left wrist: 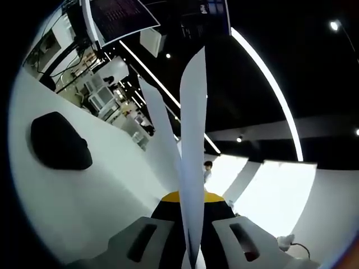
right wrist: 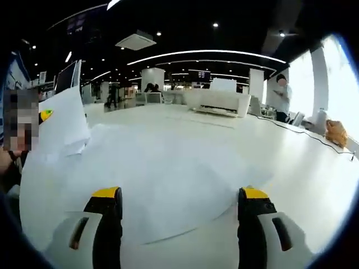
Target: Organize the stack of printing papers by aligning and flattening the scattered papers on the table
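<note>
Left tongs [left wrist: 190,246] are pinching sheets [left wrist: 192,157] upright, probably to square edges; right tongs [right wrist: 182,210] are hovering spread over papers [right wrist: 157,168] on the surface [right wrist: 291,162].

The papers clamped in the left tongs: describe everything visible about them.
The papers are plain white sheets, thin and slightly glossy. The left tongs are shut on their lower edge, so they stand on edge, seen nearly edge-on. They splay into at least two leaves: one rises straight to a narrow tip, another fans off to the left. In the right gripper view the same held sheets hang at the left, above more white paper lying flat on the table.
</note>
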A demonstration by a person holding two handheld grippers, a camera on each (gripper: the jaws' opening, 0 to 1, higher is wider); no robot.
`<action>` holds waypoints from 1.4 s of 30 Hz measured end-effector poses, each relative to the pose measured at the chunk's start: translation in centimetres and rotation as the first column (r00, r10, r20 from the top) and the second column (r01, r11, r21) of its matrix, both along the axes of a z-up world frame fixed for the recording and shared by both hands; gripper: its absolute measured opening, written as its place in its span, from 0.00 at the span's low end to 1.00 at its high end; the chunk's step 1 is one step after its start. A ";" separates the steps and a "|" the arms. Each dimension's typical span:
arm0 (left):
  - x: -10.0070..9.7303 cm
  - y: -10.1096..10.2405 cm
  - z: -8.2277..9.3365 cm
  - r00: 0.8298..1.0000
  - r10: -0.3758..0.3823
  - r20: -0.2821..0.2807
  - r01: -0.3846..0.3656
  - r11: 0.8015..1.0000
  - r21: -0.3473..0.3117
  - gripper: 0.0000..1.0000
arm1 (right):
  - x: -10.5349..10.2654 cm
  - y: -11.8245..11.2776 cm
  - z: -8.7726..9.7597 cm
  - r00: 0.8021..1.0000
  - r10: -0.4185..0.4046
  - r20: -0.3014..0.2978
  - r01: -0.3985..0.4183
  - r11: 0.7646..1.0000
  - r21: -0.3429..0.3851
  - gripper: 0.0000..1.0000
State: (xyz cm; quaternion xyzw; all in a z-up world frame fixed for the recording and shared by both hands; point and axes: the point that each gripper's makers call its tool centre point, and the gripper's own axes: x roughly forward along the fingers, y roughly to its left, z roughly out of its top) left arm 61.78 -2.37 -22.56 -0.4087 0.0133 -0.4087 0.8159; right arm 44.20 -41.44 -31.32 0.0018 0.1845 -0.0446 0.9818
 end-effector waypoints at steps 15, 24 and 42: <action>0.0 0.1 0.0 1.000 0.001 0.001 -0.001 1.000 -0.002 0.06 | 0.0 1.3 0.2 0.999 0.045 0.024 -0.044 0.999 -0.031 0.67; 0.1 0.1 0.0 1.000 0.004 0.001 -0.004 1.000 -0.002 0.06 | 0.0 1.1 -0.4 1.000 0.028 -0.004 -0.028 0.998 0.063 0.64; 0.1 0.2 0.0 1.000 0.003 0.001 -0.003 1.000 -0.009 0.06 | -1.2 -1.3 0.4 1.000 -0.020 0.006 0.020 0.999 -0.045 0.18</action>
